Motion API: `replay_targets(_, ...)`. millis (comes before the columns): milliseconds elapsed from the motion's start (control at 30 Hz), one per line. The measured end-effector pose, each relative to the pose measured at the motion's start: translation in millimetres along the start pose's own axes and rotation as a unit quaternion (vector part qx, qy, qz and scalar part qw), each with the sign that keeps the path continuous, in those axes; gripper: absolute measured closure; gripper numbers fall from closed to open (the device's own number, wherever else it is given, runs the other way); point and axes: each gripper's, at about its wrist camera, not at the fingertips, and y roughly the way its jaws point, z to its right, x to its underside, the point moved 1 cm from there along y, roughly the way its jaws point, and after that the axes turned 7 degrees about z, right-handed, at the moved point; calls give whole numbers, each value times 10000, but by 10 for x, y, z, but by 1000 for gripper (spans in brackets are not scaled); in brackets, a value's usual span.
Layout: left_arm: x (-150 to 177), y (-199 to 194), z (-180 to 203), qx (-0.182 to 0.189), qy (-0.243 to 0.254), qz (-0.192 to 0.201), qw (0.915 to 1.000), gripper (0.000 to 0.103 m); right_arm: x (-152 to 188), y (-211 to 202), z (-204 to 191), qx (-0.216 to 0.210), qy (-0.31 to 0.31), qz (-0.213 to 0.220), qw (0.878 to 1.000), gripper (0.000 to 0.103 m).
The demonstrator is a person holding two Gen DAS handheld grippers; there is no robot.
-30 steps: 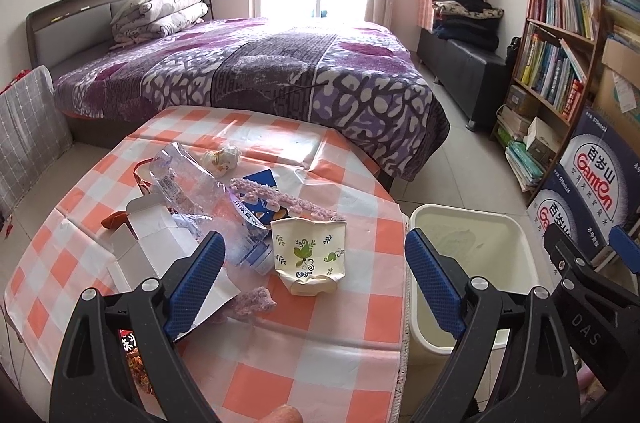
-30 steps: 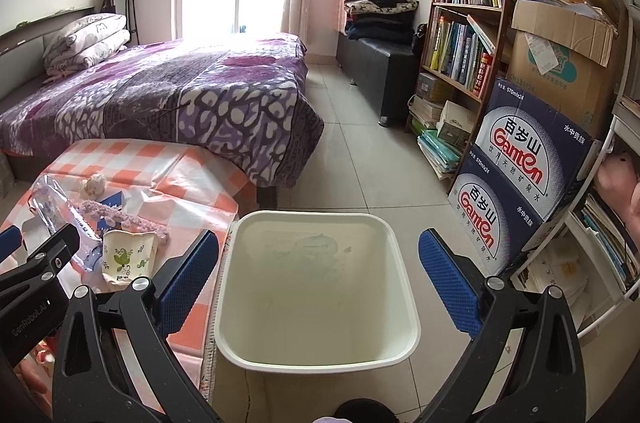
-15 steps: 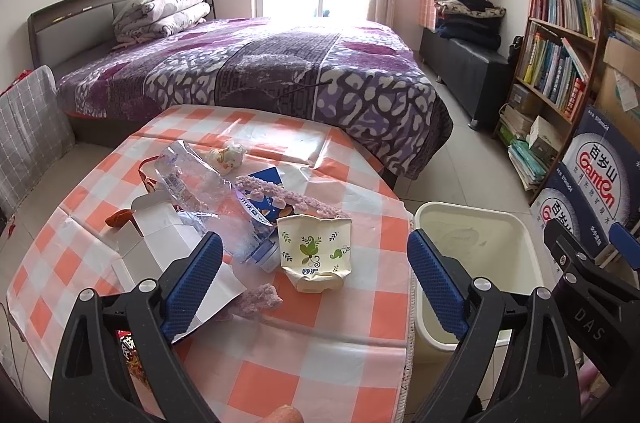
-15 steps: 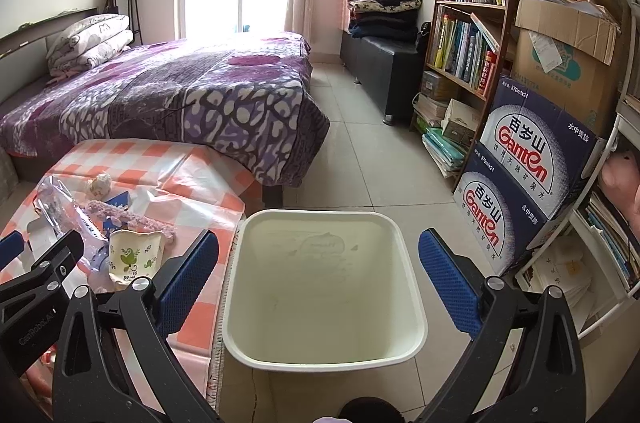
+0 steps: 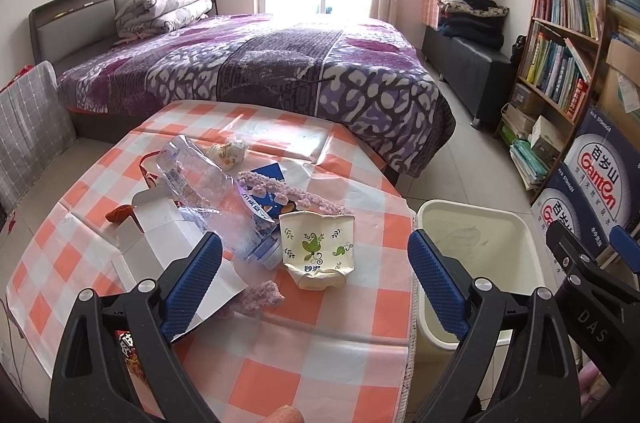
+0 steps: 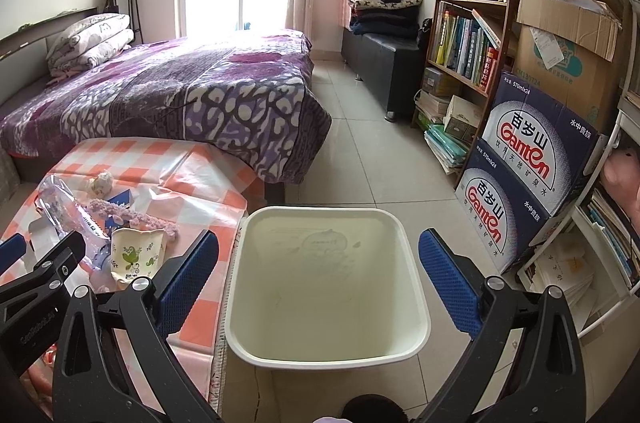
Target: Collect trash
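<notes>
Trash lies on a table with an orange-checked cloth: a crushed paper cup with green leaves, a crumpled clear plastic bottle, a flattened white carton, purple fluffy strips and a small crumpled wad. My left gripper hovers open just short of the cup, holding nothing. A cream waste bin stands on the floor right of the table. My right gripper is open above the bin, empty. The cup also shows in the right wrist view.
A bed with a purple cover stands behind the table. A bookshelf and stacked water cartons line the right wall, a dark bench beyond. Tiled floor lies between bed and shelf.
Both grippers have drawn back and risen slightly, so the table and bin appear a little farther away. Both stay open and empty; the trash has not moved.
</notes>
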Motion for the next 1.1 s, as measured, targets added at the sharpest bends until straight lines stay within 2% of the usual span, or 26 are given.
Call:
replay_targets(667, -18, 39, -52, -18, -99, -98, 9999, 12, 43, 2, -47, -81, 149, -85, 9998, 7)
replay_targets(933, -242, 200, -568, -381, -609, -563, 9958, 12, -154, 84, -114, -568, 567, -520, 9954, 7)
replay_targets(1100, -347, 378, -1003, -777, -594, -1014, 9900, 12, -309, 201, -314, -1001, 740, -1028, 9869, 7)
